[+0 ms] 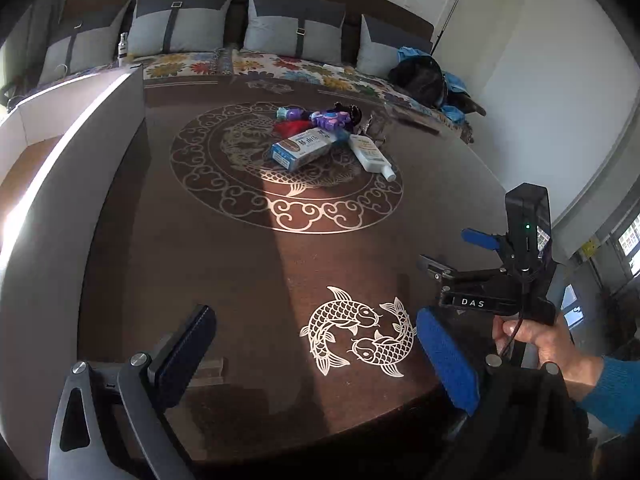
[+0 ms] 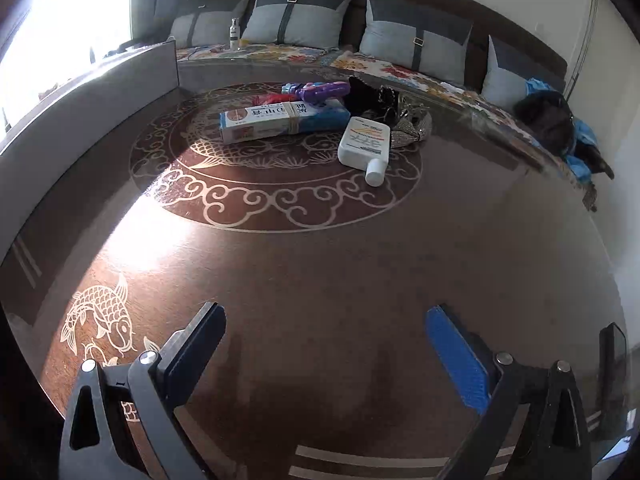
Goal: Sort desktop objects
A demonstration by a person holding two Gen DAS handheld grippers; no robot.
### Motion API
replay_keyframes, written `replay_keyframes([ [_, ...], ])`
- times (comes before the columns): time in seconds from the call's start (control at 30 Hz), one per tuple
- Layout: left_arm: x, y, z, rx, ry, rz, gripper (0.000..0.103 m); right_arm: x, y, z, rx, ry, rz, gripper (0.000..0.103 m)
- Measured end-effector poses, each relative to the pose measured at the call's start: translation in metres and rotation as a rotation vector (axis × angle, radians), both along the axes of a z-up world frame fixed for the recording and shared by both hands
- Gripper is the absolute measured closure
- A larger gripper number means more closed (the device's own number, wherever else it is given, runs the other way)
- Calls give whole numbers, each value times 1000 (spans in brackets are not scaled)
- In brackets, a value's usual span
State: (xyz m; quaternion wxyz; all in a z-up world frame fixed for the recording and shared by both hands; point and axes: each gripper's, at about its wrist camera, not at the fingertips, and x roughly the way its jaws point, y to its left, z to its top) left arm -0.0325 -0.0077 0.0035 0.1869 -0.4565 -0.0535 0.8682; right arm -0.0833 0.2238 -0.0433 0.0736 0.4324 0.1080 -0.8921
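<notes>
Left gripper point(image 1: 316, 356): jaws spread wide over the bare near edge of the table point(image 1: 248, 272), nothing between the pads
Right gripper point(image 2: 326, 354): equally wide open and empty, held in a person's hand point(image 1: 536, 340) to the right of the other tool
Fish motif point(image 1: 360, 330): a pale pair of carp inlaid in the dark tabletop, lying between the left tool's fingers
Pile to be sorted: clustered on the round medallion point(image 2: 276, 208), well ahead of both tools and slightly right of centre for the left one
Toothpaste box point(image 2: 284, 122): long axis running left to right across the right gripper's line of approach
White bottle point(image 2: 366, 144): cap pointing toward the tools, long axis nearly along the approach, just right of the box
Purple toy point(image 2: 316, 90): behind the box, with dark items beside it
Likely reach: the right gripper appears the nearer to the bottle
Backdrop: sofa cushions point(image 2: 300, 18) beyond the table
</notes>
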Motion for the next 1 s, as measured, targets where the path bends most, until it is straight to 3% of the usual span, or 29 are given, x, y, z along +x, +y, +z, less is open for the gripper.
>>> replay_keyframes([
  [0.2, -42, 29, -36, -88, -52, 25, 1, -4, 16, -11, -17, -9, -38, 2],
  [0.43, -88, 42, -52, -197, -24, 15, 1, -12, 27, -17, -109, -50, -53, 0],
  [0.53, -103, 40, -60, -210, -15, 31, 1, -12, 25, -18, -103, -47, -56, 0],
  [0.73, -105, 46, -65, -269, 38, 54, 0, -12, 24, -20, -105, -47, -58, 0],
  [1.0, -105, 45, -66, -264, 38, 55, 0, -12, 24, -19, -105, -47, -59, 0],
])
